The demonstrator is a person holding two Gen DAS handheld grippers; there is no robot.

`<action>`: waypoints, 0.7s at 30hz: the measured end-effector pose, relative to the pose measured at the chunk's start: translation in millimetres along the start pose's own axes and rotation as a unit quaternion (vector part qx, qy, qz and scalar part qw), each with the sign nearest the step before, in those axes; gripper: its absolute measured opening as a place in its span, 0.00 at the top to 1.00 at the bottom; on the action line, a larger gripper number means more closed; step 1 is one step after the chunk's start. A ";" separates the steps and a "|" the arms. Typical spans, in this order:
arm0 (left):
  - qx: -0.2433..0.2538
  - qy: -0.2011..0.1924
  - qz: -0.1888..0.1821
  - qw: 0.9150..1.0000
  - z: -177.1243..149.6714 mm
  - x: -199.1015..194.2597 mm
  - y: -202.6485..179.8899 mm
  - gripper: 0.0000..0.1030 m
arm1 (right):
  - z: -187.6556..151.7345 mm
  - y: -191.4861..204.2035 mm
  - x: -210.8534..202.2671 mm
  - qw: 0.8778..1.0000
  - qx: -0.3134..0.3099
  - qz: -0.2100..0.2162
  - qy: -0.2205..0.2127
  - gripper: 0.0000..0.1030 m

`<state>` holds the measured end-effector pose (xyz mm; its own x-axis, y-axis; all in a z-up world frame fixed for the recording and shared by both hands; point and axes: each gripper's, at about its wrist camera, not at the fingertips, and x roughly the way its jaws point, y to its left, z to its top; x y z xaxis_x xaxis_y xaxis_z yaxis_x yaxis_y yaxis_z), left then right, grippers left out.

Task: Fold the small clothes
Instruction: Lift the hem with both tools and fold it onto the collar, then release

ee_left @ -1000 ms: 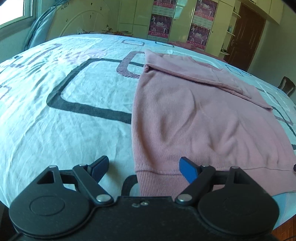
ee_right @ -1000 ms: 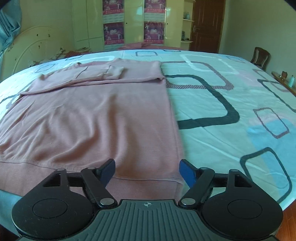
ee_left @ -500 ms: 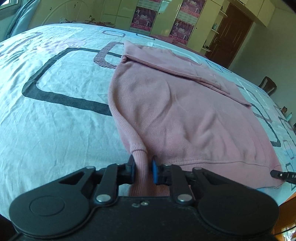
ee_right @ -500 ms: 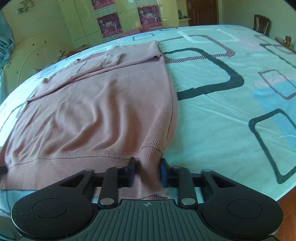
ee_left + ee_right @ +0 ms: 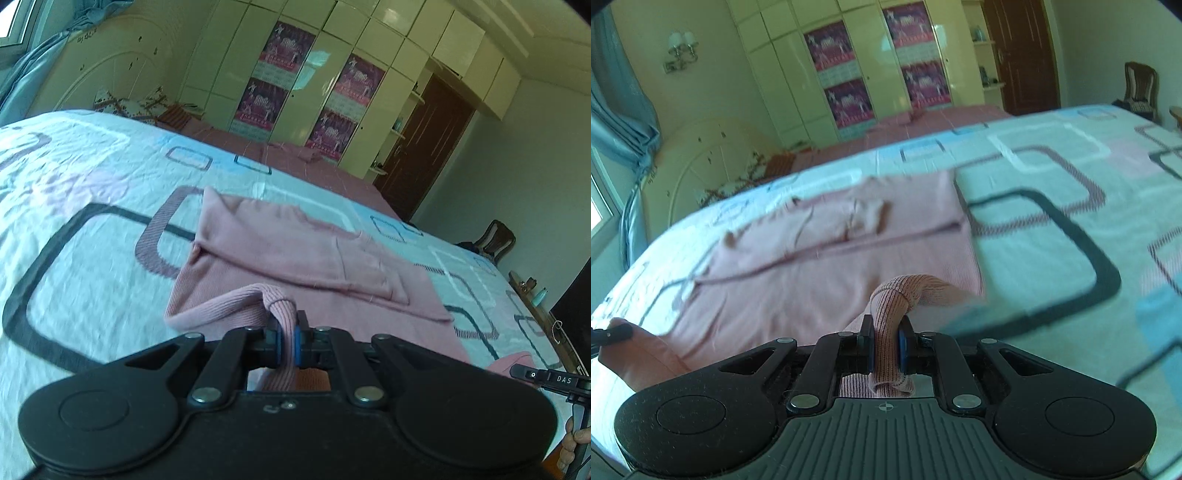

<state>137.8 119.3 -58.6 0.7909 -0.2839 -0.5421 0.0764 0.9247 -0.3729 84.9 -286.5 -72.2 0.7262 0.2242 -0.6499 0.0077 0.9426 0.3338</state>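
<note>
A pink knit sweater [image 5: 295, 251] lies flat on the patterned bed sheet [image 5: 74, 206], its sleeves folded across the top. My left gripper [image 5: 288, 332] is shut on the sweater's ribbed hem corner [image 5: 282, 306] and holds it raised off the bed. My right gripper [image 5: 886, 343] is shut on the other hem corner [image 5: 890, 306], also lifted above the sweater [image 5: 820, 273]. In the left wrist view, the right gripper's side [image 5: 546, 378] shows at the far right edge with a person's fingers [image 5: 576, 439] below it.
The bed fills both views. A cream headboard [image 5: 110, 81] stands at the left, a wardrobe with posters [image 5: 295, 74] behind, and a dark door [image 5: 424, 147] and a wooden chair [image 5: 495, 236] at the right. Another pink cloth [image 5: 288, 151] lies at the bed's far side.
Both grippers went from open around the hem corners to shut on them. Both then rose and tipped upward, pulling the hem off the bed toward the sweater's top.
</note>
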 end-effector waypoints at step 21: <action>0.001 0.015 0.096 0.995 128.7 226.1 9.5 0.95 | 170.6 -47.6 235.1 0.994 0.105 -0.007 0.025 0.89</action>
<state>395.4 96.5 -87.8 0.7726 -0.1088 -0.6255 -0.0738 0.9631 -0.2587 372.5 -320.9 -124.5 0.6903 0.2275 -0.6869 0.1658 0.8743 0.4562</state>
